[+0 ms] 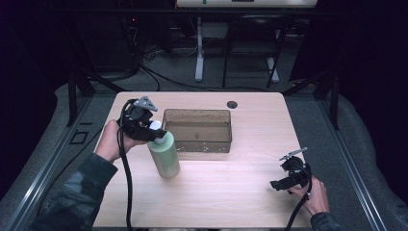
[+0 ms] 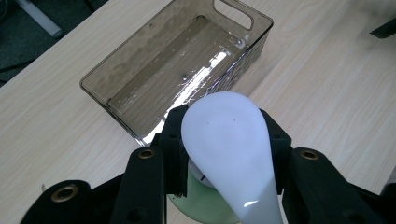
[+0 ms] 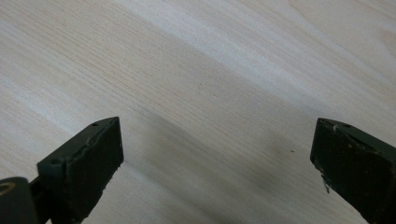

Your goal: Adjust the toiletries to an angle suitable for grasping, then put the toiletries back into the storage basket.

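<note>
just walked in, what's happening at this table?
A person is working with a handheld gripper in each hand. The left gripper is clamped on the white cap of a pale green bottle, which stands on the wooden table just beside the near left corner of a clear smoky bin. The bin looks empty. The right gripper sits low over bare table at the right edge, jaws wide apart, holding nothing.
</note>
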A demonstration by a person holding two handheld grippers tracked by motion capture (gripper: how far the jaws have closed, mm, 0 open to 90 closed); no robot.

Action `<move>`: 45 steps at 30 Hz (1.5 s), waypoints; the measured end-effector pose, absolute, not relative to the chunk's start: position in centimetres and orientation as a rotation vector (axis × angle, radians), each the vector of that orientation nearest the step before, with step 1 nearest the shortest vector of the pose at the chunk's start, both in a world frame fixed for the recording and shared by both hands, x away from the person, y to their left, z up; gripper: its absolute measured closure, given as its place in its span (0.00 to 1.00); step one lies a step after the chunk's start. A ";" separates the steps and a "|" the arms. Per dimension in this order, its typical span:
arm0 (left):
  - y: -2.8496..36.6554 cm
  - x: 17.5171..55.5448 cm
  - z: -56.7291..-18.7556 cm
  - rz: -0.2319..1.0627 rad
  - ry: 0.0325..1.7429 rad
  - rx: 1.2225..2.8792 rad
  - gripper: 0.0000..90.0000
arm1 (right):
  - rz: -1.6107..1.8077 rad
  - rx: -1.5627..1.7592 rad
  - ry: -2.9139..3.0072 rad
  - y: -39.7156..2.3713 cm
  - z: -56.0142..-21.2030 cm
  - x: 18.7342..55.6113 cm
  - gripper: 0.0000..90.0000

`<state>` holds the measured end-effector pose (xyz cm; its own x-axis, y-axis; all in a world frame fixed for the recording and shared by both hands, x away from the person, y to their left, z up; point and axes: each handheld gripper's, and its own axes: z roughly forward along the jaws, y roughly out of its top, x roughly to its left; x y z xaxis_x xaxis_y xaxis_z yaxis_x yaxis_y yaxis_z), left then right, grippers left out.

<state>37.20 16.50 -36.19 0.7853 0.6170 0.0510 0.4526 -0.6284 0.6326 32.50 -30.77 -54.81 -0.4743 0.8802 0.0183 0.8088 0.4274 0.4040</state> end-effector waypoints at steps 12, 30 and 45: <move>16.4 37.3 -36.1 0.345 0.795 2.363 0.70 | 0.543 1.488 2.480 -30.8 -54.7 32.3 0.03; 16.3 37.4 -35.8 0.336 0.794 2.393 0.70 | 0.545 1.477 2.496 -30.8 -54.8 32.4 0.03; 16.0 36.7 -34.1 0.352 0.752 2.386 0.70 | 0.548 1.474 2.500 -30.6 -54.7 32.3 0.03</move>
